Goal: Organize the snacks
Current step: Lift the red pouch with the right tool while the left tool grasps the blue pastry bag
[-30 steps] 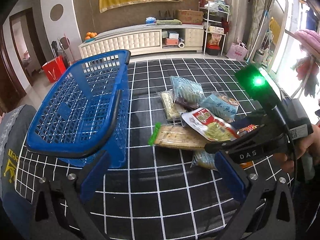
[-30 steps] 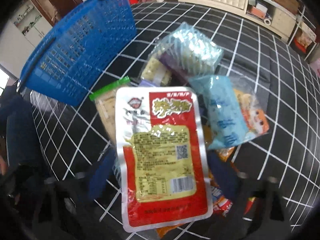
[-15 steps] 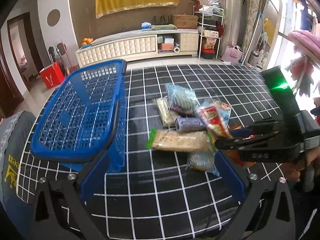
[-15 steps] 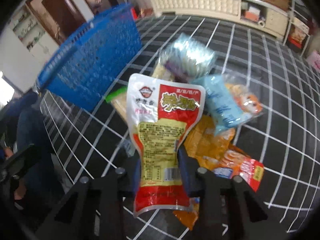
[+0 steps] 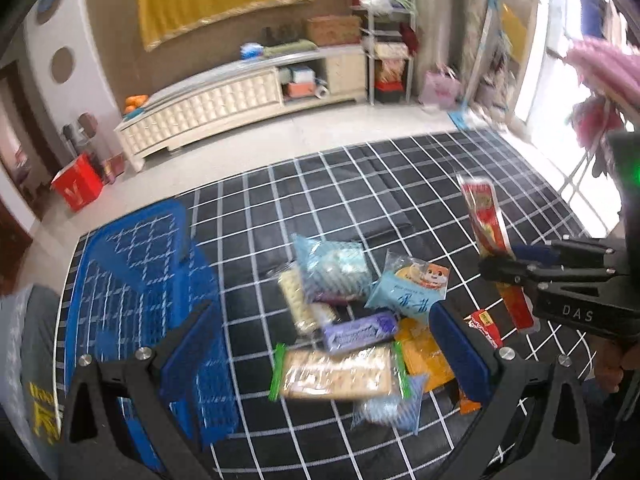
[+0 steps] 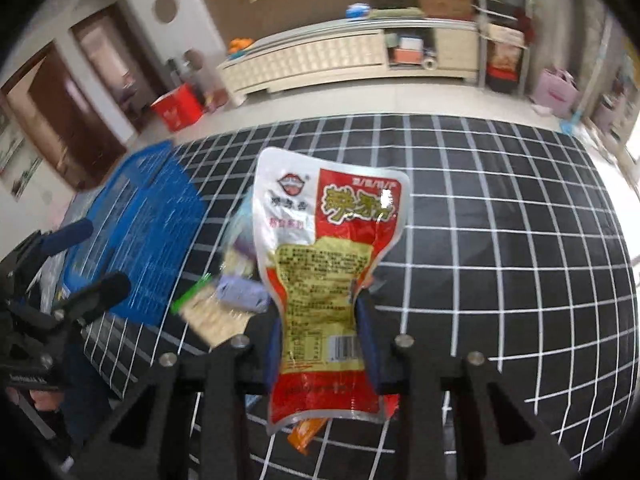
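Observation:
My right gripper [image 6: 320, 340] is shut on a red-and-silver snack packet [image 6: 328, 248], which stands upright above the pile. From the left wrist view the same packet [image 5: 486, 216] hangs edge-on in the right gripper [image 5: 494, 268]. The left gripper [image 5: 320, 344] stays open with nothing between its fingers, hovering over the snack pile. In the pile lie a cracker packet with green ends [image 5: 336, 368], a purple packet [image 5: 360, 330], a light-blue packet [image 5: 408, 292] and an orange packet [image 5: 424, 356]. A blue basket [image 5: 132, 280] stands left of the pile.
A black mat with a white grid [image 5: 360, 184] covers the floor under everything. Beyond it runs a long cream cabinet [image 5: 224, 104], with a red bin [image 5: 80, 184] at its left end. A person's dark clothing [image 5: 28, 360] shows at the left edge.
The right gripper closed on the red packet and lifted it off the pile, tilting it upright. Both grippers rose and drew back, so the pile and basket look smaller.

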{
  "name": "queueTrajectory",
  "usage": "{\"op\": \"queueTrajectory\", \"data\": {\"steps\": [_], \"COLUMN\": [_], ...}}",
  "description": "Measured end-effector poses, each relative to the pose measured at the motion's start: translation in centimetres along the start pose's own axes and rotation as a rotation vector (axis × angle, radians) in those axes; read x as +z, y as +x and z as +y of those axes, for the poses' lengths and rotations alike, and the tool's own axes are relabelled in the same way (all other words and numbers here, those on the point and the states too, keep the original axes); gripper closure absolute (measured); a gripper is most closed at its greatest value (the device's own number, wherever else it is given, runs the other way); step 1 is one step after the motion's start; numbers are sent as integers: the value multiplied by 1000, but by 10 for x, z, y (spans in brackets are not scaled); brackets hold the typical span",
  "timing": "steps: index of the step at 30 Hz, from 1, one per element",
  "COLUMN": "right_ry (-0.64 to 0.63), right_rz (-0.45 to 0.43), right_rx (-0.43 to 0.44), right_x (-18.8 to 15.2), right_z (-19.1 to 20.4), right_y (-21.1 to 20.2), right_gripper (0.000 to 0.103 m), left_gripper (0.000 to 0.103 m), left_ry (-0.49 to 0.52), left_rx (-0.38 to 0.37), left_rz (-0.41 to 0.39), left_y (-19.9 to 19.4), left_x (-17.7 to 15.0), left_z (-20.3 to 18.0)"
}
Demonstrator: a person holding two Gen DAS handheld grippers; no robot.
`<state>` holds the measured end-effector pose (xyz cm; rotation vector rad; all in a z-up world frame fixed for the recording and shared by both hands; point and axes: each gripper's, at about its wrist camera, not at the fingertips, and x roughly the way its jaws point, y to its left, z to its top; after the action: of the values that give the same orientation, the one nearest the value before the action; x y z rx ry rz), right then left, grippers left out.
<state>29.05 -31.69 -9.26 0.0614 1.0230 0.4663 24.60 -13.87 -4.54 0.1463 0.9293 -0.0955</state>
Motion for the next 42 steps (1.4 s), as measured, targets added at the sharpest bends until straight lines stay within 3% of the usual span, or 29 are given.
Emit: {"op": "queueTrajectory", "data": {"steps": [5,9,13,20,23,27,29,32,36,42], "right_ry": [46,99,129,160,163,164,159,158,152,148], "right_rz": [4,36,71,104,104,108,103,98,94,80], "right_rx": [-37,-47,-36,-1,7,5,7,11,9,1], "right_x": [18,24,28,22,22,20,21,21,20,21], "right_z": [-5,-20,-28,-41,-45,-47,-46,-46,-45,-42], "right_y": [22,40,60,80,79,79,81,80,79,72], "right_gripper": [65,65,65,65,65,65,65,65,65,65], "left_gripper": [0,0,0,0,7,30,32,34,48,50], "left_ry": [-6,24,4,66,21,25,75,73,52,43], "left_rx": [-52,49,39,136,83,56,71,62,26,4], "left_rz": [160,228,303,345,354,347,344,346,335,291], "left_y": [44,86,121,166,177,175,175,178,179,154], "left_x": [22,42,52,50,47,48,48,47,50,48], "left_z": [-9,-9,-7,-14,-9,-15,-22,-26,-18,-19]}}
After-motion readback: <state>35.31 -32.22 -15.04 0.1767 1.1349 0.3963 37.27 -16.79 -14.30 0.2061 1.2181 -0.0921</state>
